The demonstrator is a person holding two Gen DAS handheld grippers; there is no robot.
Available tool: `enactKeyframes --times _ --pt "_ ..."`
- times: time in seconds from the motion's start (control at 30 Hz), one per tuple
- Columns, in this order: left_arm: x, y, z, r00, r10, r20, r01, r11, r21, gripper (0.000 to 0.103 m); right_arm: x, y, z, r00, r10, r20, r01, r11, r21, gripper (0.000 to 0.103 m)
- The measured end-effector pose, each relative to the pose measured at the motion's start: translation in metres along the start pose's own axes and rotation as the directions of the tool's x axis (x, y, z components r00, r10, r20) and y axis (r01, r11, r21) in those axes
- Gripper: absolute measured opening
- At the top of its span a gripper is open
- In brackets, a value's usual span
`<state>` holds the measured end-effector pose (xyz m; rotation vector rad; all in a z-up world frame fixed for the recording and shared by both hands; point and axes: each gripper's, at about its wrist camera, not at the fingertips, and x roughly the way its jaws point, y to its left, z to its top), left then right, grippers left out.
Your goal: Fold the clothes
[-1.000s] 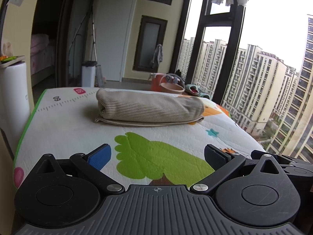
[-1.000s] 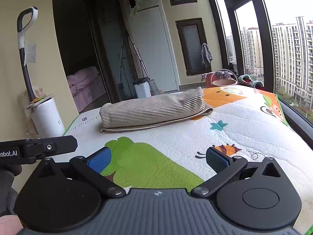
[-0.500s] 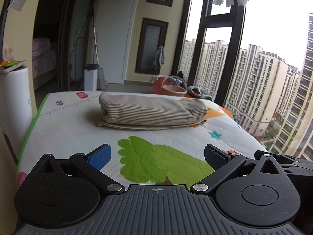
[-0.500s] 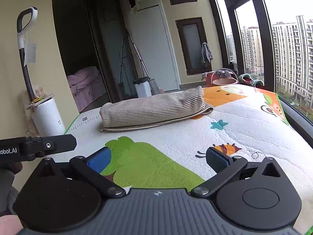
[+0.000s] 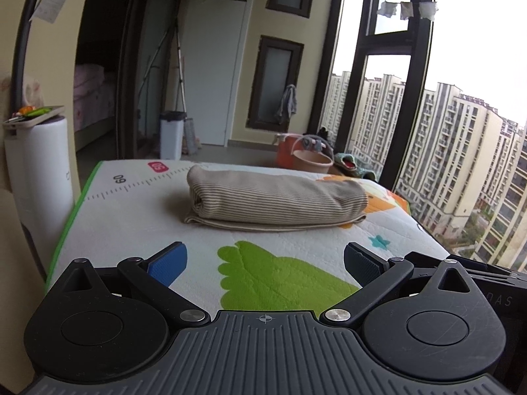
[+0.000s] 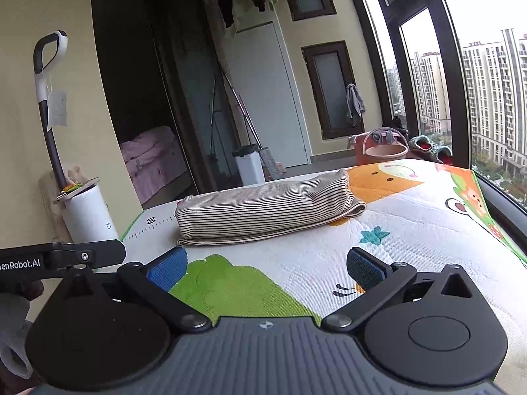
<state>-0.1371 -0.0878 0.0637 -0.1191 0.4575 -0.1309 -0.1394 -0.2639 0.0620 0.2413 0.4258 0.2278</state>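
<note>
Nearest the cameras, the left tool [image 5: 265,265] and the right tool [image 6: 266,266] both hang low over the near end of the padded play mat [image 5: 131,227], their blue-padded fingers [image 5: 168,263] spread wide with nothing between them. In the right wrist view the left tool's dark body juts in from the left edge, so the two are held side by side, both pointed down the mat at the clothing.

Beyond the printed green tree [image 5: 280,276], well apart from either tool, lies the striped garment [image 5: 276,202]. It rests as a compact, layered bundle across the middle of the mat, with one rounded fold at its left end and a thin lower layer showing along its near edge. This is the shape the task asks for. Spread, empty fingers held back from it would suit either a finished fold or a pause ahead of another tuck.

Farther off stand a white bin [image 5: 171,135], an orange bucket [image 5: 290,154] and the tall windows [image 5: 461,131].
</note>
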Motion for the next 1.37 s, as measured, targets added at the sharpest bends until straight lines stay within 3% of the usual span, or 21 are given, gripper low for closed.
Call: enactKeyframes --times 0.57,0.8,1.37 --pt "0.017 0.003 -0.004 0.999 0.032 -0.031 -0.031 0.999 0.035 0.103 0.023 0.004 0.017 0.999 -0.033 -0.006 0.033 0.999 -0.034 0.103" --pt "0.02 0.005 -0.003 0.998 0.024 -0.051 -0.023 1.0 0.016 0.103 0.019 0.016 0.011 1.0 0.005 -0.024 -0.007 0.997 -0.079 0.103" --pt "0.032 0.009 -0.007 0.994 0.002 -0.106 -0.004 1.0 -0.022 0.103 0.027 0.006 0.004 0.998 0.003 -0.066 -0.005 1.0 -0.024 0.103"
